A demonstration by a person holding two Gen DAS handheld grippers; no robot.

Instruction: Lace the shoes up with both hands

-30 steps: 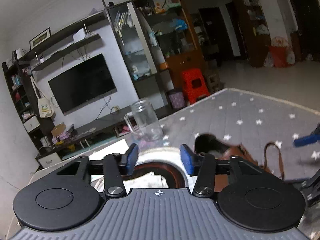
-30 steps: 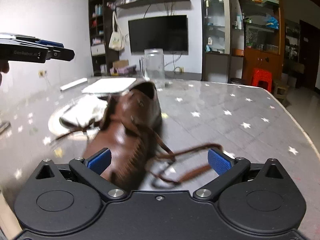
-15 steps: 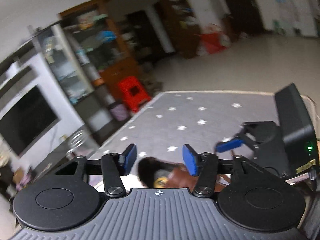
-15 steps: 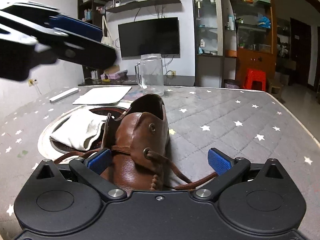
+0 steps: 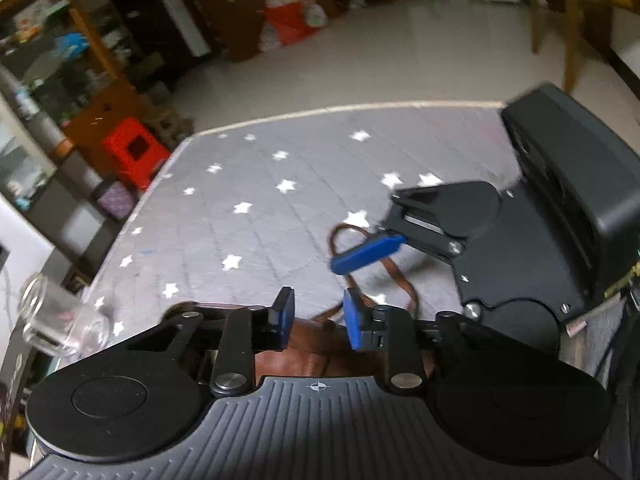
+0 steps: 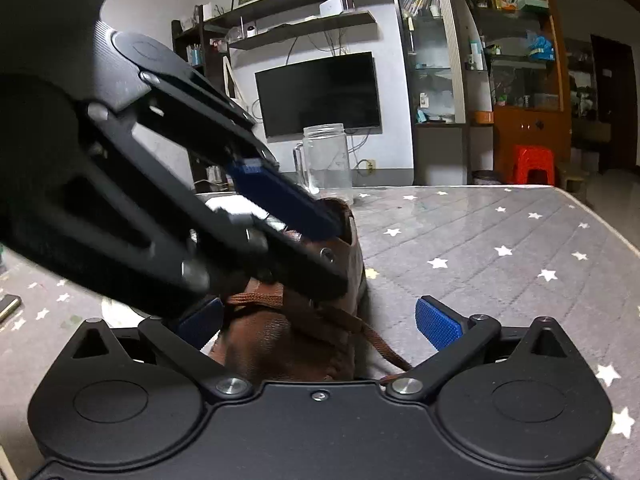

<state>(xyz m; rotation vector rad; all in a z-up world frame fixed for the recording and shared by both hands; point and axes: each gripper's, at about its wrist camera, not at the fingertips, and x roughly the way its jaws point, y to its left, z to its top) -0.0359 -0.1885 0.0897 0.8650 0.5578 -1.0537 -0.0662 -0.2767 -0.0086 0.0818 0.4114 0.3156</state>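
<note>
A brown leather shoe [image 6: 288,332] stands on the star-patterned table cover [image 6: 480,232], its toe toward the right wrist camera. My right gripper [image 6: 320,322] is open wide, one finger on each side of the shoe's front. A brown lace [image 6: 380,344] trails off to the right below its right finger. My left gripper [image 5: 318,318] hovers just above the shoe [image 5: 312,356], open with a narrow gap and nothing clearly between its pads. Its blue pad [image 6: 280,200] slants down to the shoe's opening. A lace loop [image 5: 350,234] lies beyond the right gripper's blue pad [image 5: 366,254].
A glass jar with a handle [image 6: 326,160] stands on the table behind the shoe. A white cloth [image 6: 116,308] peeks out at the left. The table's far edge [image 5: 340,110] drops to an open floor. A red stool [image 6: 534,164] stands off the table at the right.
My left gripper has swung to the right and come down over the shoe, filling the upper left of the right wrist view; its gap has narrowed. The right gripper stays open, closer around the shoe.
</note>
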